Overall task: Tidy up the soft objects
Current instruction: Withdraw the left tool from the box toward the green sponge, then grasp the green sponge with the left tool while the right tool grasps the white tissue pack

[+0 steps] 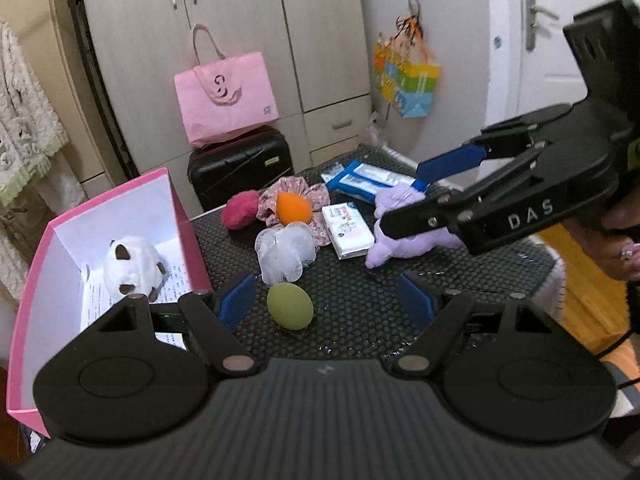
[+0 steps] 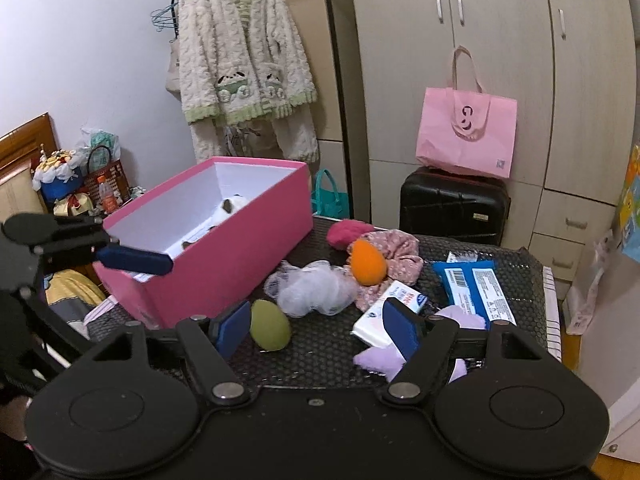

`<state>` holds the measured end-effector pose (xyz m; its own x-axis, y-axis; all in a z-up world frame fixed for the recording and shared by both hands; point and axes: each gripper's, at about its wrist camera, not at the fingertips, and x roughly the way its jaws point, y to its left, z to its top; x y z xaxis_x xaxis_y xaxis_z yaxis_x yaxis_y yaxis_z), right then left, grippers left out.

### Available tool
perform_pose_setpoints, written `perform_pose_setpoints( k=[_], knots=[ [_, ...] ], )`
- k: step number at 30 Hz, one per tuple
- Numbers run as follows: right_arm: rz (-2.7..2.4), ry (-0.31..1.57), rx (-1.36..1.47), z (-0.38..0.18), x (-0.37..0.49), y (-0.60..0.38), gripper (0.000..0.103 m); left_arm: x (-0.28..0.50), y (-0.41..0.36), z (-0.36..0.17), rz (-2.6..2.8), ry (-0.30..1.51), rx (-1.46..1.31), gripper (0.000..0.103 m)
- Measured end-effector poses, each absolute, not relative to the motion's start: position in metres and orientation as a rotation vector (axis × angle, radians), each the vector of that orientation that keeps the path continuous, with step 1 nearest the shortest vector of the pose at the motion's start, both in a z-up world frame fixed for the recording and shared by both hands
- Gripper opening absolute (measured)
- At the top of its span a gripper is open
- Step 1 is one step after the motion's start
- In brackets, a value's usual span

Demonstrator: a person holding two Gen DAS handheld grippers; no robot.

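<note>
A pink box (image 1: 182, 216) (image 2: 240, 256) stands at the table's left with a white plush (image 1: 132, 266) (image 2: 234, 204) inside. On the black mat lie a green sponge egg (image 1: 290, 306) (image 2: 270, 326), a white mesh puff (image 1: 286, 252) (image 2: 312, 288), an orange sponge egg (image 1: 292, 208) (image 2: 368, 262), a red puff (image 1: 240, 210) (image 2: 346, 232), a floral scrunchie (image 1: 304, 194) (image 2: 400, 252) and a purple plush (image 1: 404, 240) (image 2: 380, 358). My left gripper (image 1: 330, 302) is open, just before the green egg. My right gripper (image 2: 316, 330) (image 1: 400, 204) is open, hovering over the purple plush.
A white tissue pack (image 1: 348, 230) (image 2: 384, 314) and blue packets (image 1: 368, 180) (image 2: 476, 288) lie on the mat. Behind the table stand a black suitcase (image 1: 240, 168) (image 2: 452, 204) with a pink bag (image 1: 226, 100) (image 2: 466, 128) on it, and wardrobes.
</note>
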<state>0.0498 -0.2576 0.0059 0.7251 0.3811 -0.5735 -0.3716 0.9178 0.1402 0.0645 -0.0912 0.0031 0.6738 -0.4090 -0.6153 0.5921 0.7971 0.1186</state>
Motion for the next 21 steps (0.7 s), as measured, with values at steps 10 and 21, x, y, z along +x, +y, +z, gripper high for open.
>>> perform_pose_setpoints(
  k=[10, 21],
  knots=[
    [0.387, 0.64, 0.005, -0.034, 0.099, -0.268, 0.069, 0.098, -0.127, -0.042, -0.439, 0.644, 0.348, 0.075],
    [0.307, 0.739, 0.014, -0.069, 0.147, -0.26, 0.056, 0.118, -0.15, -0.077, -0.235, 0.616, 0.456, 0.073]
  ],
)
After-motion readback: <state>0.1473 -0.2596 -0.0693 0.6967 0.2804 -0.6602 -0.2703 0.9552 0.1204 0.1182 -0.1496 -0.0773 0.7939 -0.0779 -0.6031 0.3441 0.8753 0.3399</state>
